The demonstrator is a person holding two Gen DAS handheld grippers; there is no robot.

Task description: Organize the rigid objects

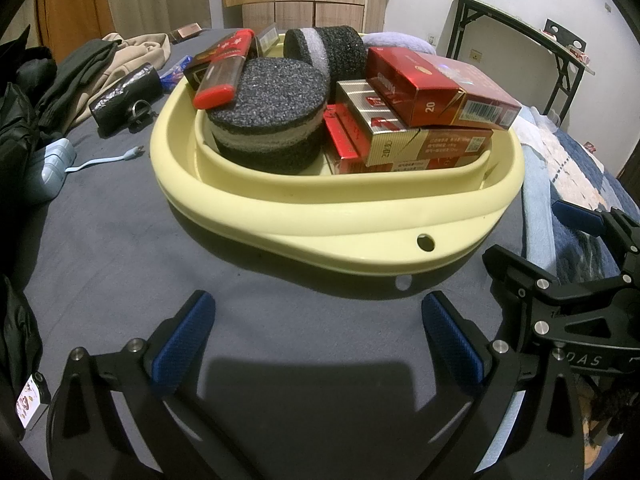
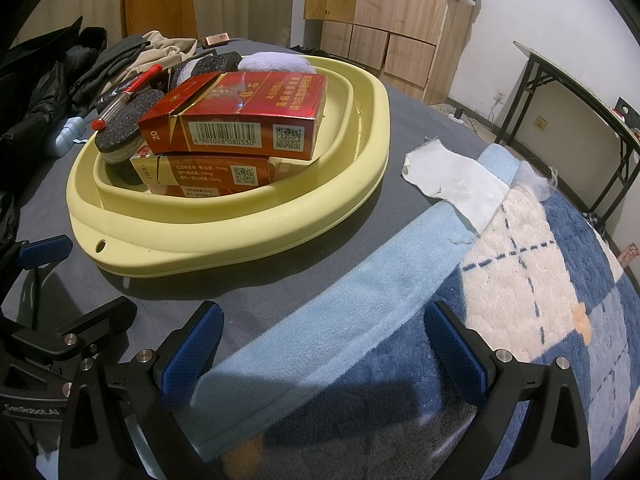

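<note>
— Grey bed sheet [image 1: 120, 272] fills the foreground. What sits nearest?

— Both hand-held grippers. The left hand-held gripper [image 1: 318, 344] hovers over bare sheet, jaws spread wide, holding nothing. The right hand-held gripper [image 2: 324, 350] is just beside it, jaws also apart and empty, above a blue and white blanket [image 2: 520, 300].

— And beyond them?

— A pale yellow basin [image 1: 320, 236] rests on the sheet, just ahead of the left gripper. Inside, red and gold boxes [image 1: 436, 88] are stacked on the right side, the top one lying across the others. Left of them is a dark round sponge [image 1: 268, 120] with a red lighter [image 1: 226, 68] lying on it. A second sponge [image 1: 332, 52] stands on edge behind, by a lilac cloth [image 2: 276, 62].

— Anything outside the basin?

— A white cloth [image 2: 452, 180] lies on the blanket to the right. Left of the basin are a cable [image 1: 108, 160], a dark pouch [image 1: 124, 96] and piled clothes [image 1: 100, 64]. A wooden wardrobe [image 2: 384, 20] stands farthest back.
</note>
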